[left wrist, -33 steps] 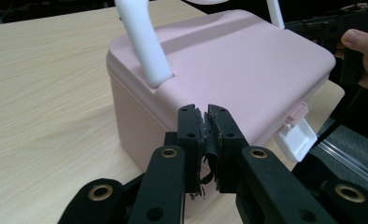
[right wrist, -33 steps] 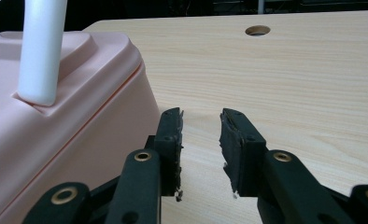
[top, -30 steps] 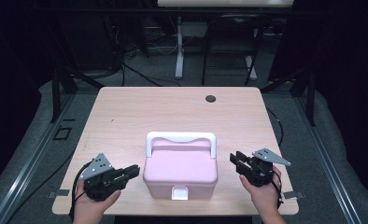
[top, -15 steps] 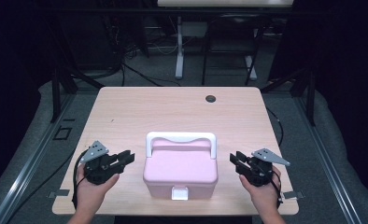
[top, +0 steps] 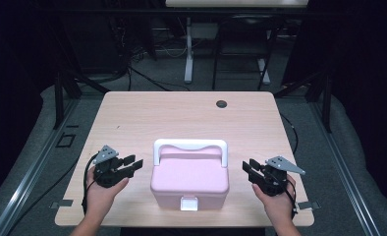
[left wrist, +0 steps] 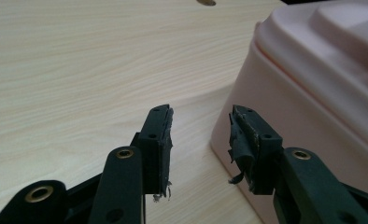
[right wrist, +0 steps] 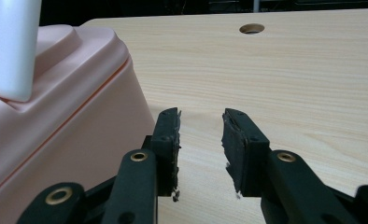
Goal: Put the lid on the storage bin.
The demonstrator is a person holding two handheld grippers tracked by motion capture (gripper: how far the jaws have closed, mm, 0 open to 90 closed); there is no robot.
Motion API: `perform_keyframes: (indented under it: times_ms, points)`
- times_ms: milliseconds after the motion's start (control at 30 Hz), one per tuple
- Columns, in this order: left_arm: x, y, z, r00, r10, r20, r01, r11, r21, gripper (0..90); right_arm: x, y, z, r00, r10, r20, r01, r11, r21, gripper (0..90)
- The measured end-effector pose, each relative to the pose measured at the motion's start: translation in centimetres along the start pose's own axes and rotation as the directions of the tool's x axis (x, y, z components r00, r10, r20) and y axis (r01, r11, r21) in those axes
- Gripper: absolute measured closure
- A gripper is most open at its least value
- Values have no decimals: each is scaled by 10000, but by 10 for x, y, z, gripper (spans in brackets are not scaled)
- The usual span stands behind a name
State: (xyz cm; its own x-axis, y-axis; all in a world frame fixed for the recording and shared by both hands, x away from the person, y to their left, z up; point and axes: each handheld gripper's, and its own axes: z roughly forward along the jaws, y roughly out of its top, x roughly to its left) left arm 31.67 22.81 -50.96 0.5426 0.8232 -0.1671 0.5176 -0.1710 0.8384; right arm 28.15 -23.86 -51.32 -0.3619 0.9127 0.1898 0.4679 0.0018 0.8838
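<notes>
A closed pink box [top: 189, 179] is flanked by two empty, parted grippers near the front edge of the table [top: 181, 113].

Since the earlier frames, the left gripper [top: 132, 164] has been brought lower and nearer the person, away from the box's left wall, and its jaws have just been opening; nothing is seen between them, and they are now held apart just beside the box. The right gripper [top: 248, 169] has been kept where it was, its jaws parted on nothing, just off the box's right wall. The lid is shut under the white handle [top: 190, 145], so any contents cannot be seen. In the left gripper view the box [left wrist: 313, 93] is cut off at the right edge; frayed pad material is seen on both grippers' jaws. A round hole [top: 222, 103] is seen at the table's far side.
</notes>
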Motion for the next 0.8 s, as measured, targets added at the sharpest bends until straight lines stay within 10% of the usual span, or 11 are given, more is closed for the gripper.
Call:
perform_keyframes:
  times_ms: [800]
  points:
    - [10, -26, 14, 9987, 400, -305, -391, 9989, 272, 504, -2, -17, 16, 9971, -705, 303, 693, 9969, 383, 598]
